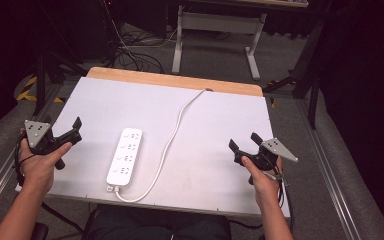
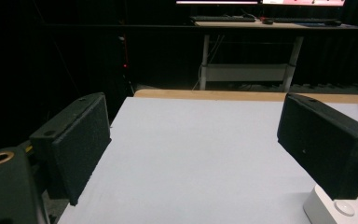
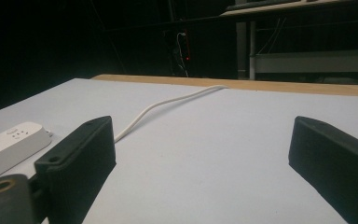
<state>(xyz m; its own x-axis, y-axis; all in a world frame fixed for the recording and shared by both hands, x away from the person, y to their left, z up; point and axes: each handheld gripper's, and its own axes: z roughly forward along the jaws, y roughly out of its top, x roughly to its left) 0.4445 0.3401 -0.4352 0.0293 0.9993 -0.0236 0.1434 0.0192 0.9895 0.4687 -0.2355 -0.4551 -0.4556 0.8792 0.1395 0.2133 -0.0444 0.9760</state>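
A white power strip point(image 1: 124, 157) lies lengthwise on the white table top point(image 1: 205, 150), left of centre. Its white cord point(image 1: 172, 135) loops from the near end and runs up to the table's far edge. My left gripper point(image 1: 62, 129) hovers at the table's left edge, jaws wide open with nothing between them. In the left gripper view the strip's corner point(image 2: 335, 207) peeks out at the lower right. My right gripper point(image 1: 242, 141) is held over the table's right side, also open and holding nothing. The right gripper view has the strip point(image 3: 9, 144) at its left and the cord point(image 3: 168, 105) ahead.
A wooden strip point(image 1: 175, 80) borders the table's far edge. Beyond it stands a desk frame point(image 1: 215, 30) with cables on the dark floor. Metal rails point(image 1: 330, 165) run along both sides of the table.
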